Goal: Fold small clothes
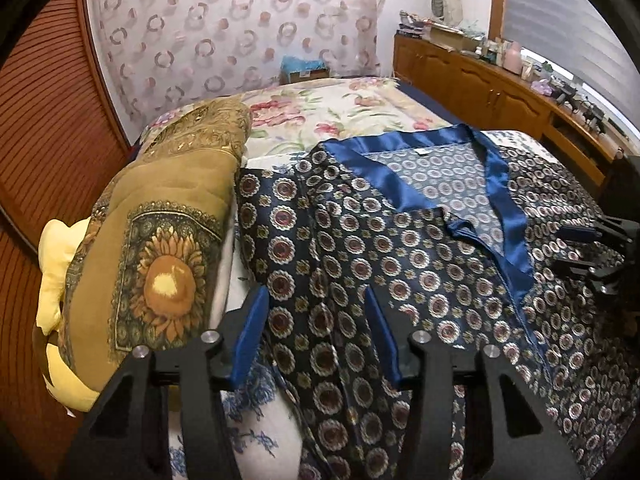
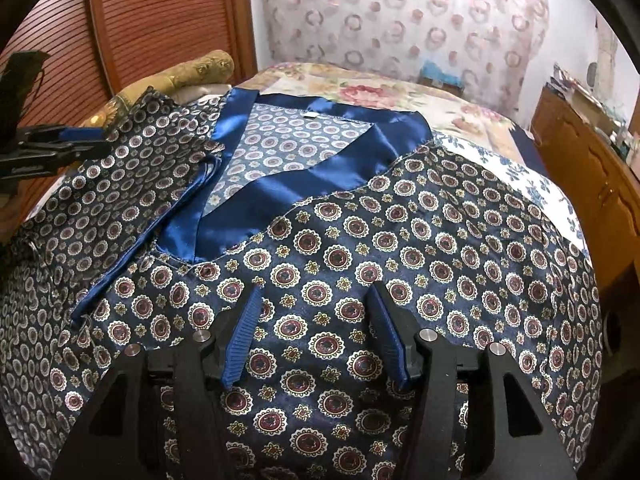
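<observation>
Navy satin top [image 2: 360, 248] w/ medallion print & shiny blue V-neck trim [image 2: 280, 184], spread flat, front up, on bed; one side folded in over front.

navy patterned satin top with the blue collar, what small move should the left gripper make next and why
Probably lower the left gripper and close it on the left edge of the navy patterned satin top. Its jaws stand apart with that edge lying between them, not yet pinched. The top lies spread face-up on the floral bedspread, unfolded, and the right gripper hovers open over the other side.
</observation>
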`<act>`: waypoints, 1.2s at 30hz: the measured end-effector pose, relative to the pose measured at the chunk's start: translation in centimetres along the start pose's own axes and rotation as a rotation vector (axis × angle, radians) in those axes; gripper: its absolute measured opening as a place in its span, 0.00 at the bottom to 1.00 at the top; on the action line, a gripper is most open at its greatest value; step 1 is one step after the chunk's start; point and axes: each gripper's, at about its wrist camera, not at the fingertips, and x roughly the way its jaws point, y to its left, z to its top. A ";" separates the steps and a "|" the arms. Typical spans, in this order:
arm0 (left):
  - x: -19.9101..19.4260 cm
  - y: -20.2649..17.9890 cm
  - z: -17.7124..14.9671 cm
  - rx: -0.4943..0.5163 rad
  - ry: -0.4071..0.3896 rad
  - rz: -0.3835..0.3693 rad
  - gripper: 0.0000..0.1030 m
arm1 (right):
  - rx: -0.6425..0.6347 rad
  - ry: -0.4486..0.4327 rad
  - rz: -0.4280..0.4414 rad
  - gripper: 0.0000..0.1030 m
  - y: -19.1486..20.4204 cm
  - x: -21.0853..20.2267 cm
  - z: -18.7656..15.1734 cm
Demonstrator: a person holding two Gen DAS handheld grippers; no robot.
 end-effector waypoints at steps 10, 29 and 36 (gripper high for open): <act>1.2 0.8 0.0 -0.018 0.043 -0.016 0.11 | -0.001 0.000 -0.001 0.55 0.0 0.1 0.0; -2.5 6.1 2.0 -0.074 -0.104 0.113 0.00 | -0.001 0.000 -0.001 0.55 0.0 0.0 0.0; -2.3 8.0 1.5 -0.097 -0.107 0.093 0.03 | -0.001 0.000 -0.001 0.55 0.0 0.0 0.0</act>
